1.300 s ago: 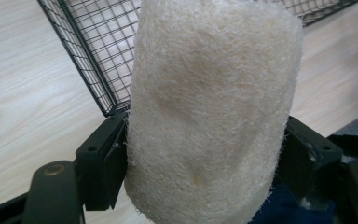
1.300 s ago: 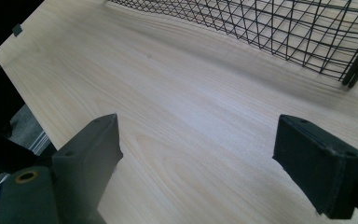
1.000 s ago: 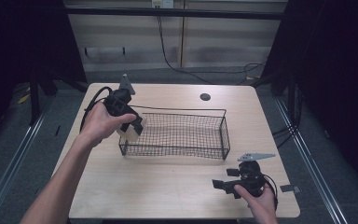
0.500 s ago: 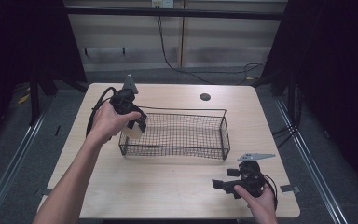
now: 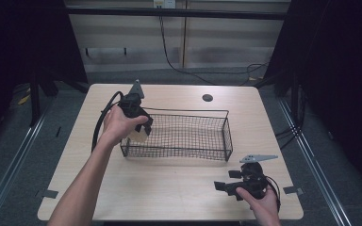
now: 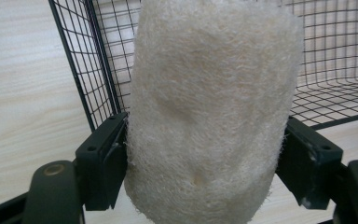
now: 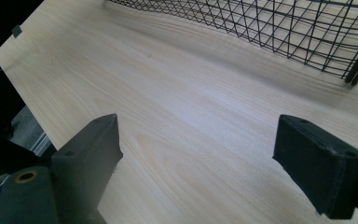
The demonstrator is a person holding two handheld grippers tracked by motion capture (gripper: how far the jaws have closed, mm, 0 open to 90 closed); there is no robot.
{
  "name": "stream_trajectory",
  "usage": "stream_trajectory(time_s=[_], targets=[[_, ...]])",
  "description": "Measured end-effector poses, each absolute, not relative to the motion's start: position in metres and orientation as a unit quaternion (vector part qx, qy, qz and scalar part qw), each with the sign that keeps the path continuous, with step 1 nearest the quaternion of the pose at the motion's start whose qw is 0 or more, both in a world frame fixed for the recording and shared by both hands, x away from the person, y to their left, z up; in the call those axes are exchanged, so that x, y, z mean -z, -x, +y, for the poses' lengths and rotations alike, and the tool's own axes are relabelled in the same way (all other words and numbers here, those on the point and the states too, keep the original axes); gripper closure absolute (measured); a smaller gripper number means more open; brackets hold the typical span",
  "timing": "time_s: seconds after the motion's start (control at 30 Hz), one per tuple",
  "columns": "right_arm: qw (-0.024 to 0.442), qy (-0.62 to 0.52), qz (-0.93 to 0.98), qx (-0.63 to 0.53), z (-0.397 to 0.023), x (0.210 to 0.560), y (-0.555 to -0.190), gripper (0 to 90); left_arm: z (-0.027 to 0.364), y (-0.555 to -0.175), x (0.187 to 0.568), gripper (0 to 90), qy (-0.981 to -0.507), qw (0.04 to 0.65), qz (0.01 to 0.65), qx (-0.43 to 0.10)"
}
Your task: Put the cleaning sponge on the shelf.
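Loofah carried to basket, not yet dropped.
Left tongs clenched on loofah above wire basket corner; right tongs released, idle over table.

Basket sits mid worktop. Left tongs w/ loofah at basket's left end; right tongs near-right of basket.

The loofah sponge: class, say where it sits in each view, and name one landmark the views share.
High view: the loofah sponge is left of centre, at the wire basket's left end, under the left gripper.
Left gripper view: mid-frame, clamped between the jaws, basket behind.
Right gripper view: this view looks over bare table toward the basket instead.
Shared landmark: the wire basket.
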State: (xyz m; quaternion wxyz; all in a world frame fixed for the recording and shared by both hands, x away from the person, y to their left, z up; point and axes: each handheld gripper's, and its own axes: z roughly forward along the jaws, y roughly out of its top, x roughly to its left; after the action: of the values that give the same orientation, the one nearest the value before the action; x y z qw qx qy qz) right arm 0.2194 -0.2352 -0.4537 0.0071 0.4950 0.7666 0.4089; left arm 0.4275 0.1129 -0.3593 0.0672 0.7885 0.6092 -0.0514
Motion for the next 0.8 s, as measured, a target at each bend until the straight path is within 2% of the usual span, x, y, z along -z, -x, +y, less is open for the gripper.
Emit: stream_trajectory(time_s=[0.47,0.8], targets=[[0.004,-0.489,0.77,-0.409,-0.234,0.454,-0.219,14.3,0.118,-0.432,0.388,25.3,-0.764,0.054,0.639,0.071],[0.003,-0.485,0.771,-0.412,-0.233,0.453,-0.218,14.3,0.112,-0.434,0.399,25.2,-0.748,0.037,0.659,0.061]])
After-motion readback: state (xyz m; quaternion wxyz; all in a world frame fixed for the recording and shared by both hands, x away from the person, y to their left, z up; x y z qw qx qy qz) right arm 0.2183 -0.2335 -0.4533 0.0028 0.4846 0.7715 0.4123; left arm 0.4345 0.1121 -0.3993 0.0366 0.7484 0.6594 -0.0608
